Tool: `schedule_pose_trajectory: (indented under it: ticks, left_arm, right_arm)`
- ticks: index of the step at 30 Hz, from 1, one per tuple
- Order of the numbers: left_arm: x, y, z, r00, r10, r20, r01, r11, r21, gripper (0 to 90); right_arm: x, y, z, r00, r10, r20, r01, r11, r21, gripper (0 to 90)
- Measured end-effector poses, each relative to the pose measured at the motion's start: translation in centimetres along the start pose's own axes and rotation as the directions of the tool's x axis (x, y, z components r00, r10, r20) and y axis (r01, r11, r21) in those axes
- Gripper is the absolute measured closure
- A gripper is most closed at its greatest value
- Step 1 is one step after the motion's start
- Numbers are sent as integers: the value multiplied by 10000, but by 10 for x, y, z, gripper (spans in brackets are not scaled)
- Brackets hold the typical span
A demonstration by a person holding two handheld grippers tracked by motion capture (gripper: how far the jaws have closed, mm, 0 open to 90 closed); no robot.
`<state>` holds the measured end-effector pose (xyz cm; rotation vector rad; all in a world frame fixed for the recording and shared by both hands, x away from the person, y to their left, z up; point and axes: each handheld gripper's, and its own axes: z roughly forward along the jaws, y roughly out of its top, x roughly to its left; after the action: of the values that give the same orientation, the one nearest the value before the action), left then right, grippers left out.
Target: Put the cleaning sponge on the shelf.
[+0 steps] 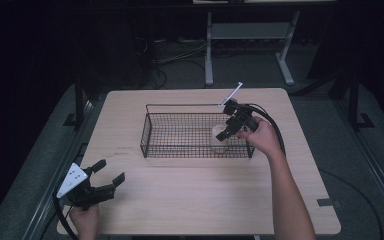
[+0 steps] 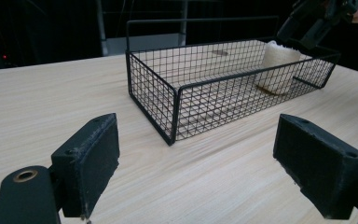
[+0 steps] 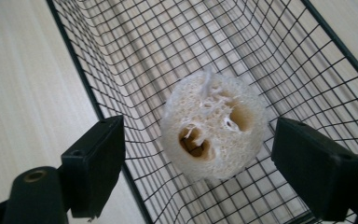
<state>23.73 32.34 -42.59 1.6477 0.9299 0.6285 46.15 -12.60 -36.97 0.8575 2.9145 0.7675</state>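
A dark room surrounds a pale wood-grain bench (image 1: 190,200), with grey frame legs and loose cables dimly visible on the floor behind it. A black wire basket (image 1: 180,135) sits near the middle of the bench, its long side facing the person.

Inside the basket, at its right end, stands a pale loofah sponge (image 1: 220,139), upright on the mesh floor. In the high view the mesh and the gripper above it screen most of it, so only a pale blur shows. The right gripper view shows it from above: a round, fibrous piece (image 3: 214,126) with 2 brownish hollows in its top face, close to the basket's near wall.

The right hand-held gripper (image 1: 228,129) hangs over the basket's right end, just above the sponge. Its 2 jaws stand wide apart, one on each side of the sponge, touching nothing. In the left gripper view it is cut off by the top edge of the picture.

The left hand-held gripper (image 1: 109,172) rests well apart from the basket, off its front left corner near the bench's edge. Its jaws are spread wide with nothing between them, pointing towards the basket (image 2: 223,88); the sponge (image 2: 279,67) shows through the mesh at the far end.
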Motion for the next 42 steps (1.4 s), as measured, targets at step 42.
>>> schedule_pose_trajectory:
  ticks: [42]
  left_arm:
    - [-2,0,2,9999,101,-21,-101,9999,120,138]
  right_arm:
    - [26,-26,-29,9994,-331,-97,329,9992,-223,153]
